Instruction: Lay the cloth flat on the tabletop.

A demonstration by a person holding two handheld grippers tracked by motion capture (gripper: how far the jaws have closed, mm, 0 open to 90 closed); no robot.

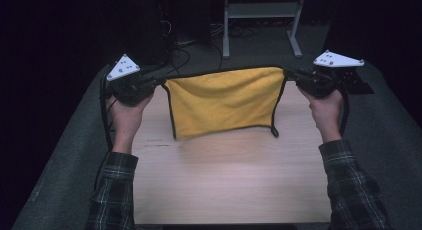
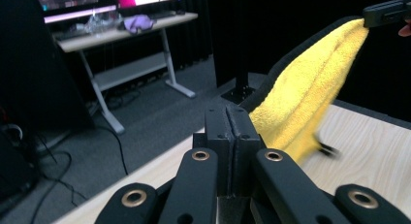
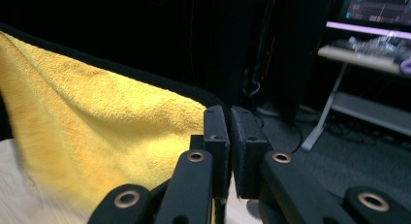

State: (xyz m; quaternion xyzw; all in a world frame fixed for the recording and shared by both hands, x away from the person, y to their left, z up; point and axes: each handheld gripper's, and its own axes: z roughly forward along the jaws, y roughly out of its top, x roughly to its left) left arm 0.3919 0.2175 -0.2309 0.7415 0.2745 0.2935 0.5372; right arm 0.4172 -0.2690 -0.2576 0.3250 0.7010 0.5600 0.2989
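Left of frame: left gripper (image 1: 158,82), jaws clenched on one top corner of the yellow cloth (image 1: 224,100). Centre: cloth hanging spread above the wooden table (image 1: 234,185), lifted clear; laying or folding remains. Right: right gripper (image 1: 291,74), clamping the other corner.

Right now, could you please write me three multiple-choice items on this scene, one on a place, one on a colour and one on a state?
1. Where is the yellow cloth?
A. Flat on the table
B. Hanging above the wooden table, stretched between the two grippers
C. On the floor

2. What colour is the cloth's edging?
A. Black
B. White
C. Red

3. How does the left gripper stand?
A. Open, away from the cloth
B. Open around a cup
C. Shut on a cloth corner

Answers: 1 B, the high view shows it slung from the left gripper to the right gripper; 2 A, a dark border runs round it; 3 C, its jaws meet at the corner.
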